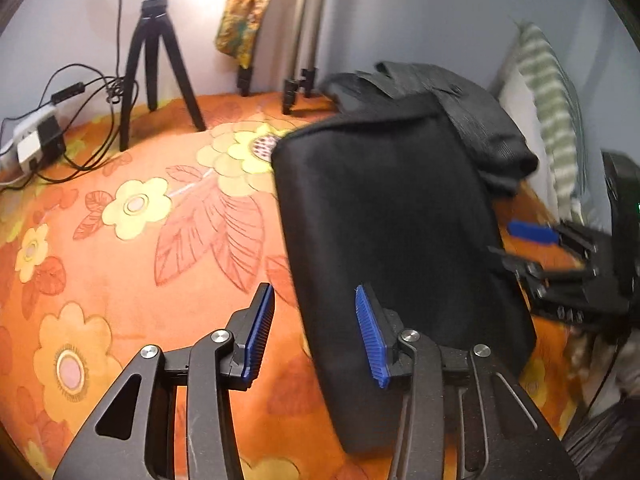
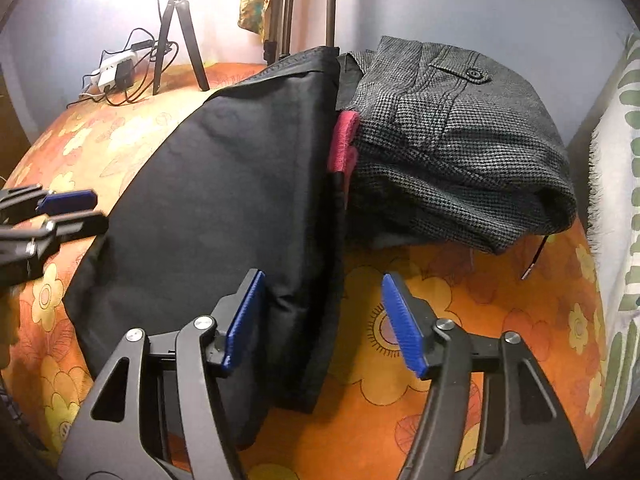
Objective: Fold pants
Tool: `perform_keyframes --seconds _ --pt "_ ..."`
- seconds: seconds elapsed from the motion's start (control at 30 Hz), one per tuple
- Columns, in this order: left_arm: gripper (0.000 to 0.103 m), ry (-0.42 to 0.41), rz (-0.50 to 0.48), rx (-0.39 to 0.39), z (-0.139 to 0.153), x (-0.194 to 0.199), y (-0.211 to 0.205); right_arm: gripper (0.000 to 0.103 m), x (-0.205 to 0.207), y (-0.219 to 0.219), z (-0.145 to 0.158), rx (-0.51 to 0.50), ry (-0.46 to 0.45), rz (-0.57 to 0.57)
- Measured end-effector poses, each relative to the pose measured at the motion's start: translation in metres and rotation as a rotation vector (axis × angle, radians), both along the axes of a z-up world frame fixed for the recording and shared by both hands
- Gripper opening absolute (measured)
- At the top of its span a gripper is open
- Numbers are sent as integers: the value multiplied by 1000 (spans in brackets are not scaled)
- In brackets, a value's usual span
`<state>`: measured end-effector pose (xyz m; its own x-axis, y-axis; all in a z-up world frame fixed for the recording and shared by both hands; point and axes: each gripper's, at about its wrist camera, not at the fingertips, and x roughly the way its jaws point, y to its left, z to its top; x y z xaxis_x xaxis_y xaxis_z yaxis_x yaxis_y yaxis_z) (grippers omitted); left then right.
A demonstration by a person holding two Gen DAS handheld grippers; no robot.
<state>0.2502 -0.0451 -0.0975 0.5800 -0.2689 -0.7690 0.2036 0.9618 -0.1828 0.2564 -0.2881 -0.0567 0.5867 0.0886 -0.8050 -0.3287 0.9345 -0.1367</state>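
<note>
Black pants (image 1: 384, 216) lie folded in a long slab on the orange flowered bedcover (image 1: 120, 240). In the left wrist view my left gripper (image 1: 316, 336) stands open over their near left edge, with one blue pad above the cloth and the other above the cover. In the right wrist view my right gripper (image 2: 323, 322) is open astride the right edge of the black pants (image 2: 224, 200), and neither pad presses on the cloth. Each gripper also shows in the other view: the right gripper (image 1: 516, 246) at the far right, the left gripper (image 2: 80, 214) at the far left.
A heap of grey checked pants (image 2: 460, 140) lies behind the black ones, with a pink cloth (image 2: 344, 140) wedged between them. A small black tripod (image 1: 156, 60), a power strip with cables (image 1: 36, 140) and a taller stand (image 1: 304, 40) stand by the wall. A green striped pillow (image 2: 624, 200) borders the right.
</note>
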Motion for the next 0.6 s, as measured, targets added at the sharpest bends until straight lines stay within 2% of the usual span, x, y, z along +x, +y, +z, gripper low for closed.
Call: perform_keyframes --seconds 0.17,0.27,0.33,0.4,0.53,0.6 --pt "42 5 10 -30 -1 15 1 71 6 4 -1 13 -12 15" --pt "54 20 -3 -56 -2 20 0 81 9 7 -1 21 -10 38" --pt "55 47 -4 -97 -5 26 2 85 13 4 0 50 -4 45" --pt "55 87 11 -148 -11 34 5 92 20 -6 5 136 26 37" --pt "56 135 40 -213 -18 44 10 93 38 -33 11 322 94 -19" --pt "56 144 52 -243 -19 48 13 93 46 -44 11 379 119 -42"
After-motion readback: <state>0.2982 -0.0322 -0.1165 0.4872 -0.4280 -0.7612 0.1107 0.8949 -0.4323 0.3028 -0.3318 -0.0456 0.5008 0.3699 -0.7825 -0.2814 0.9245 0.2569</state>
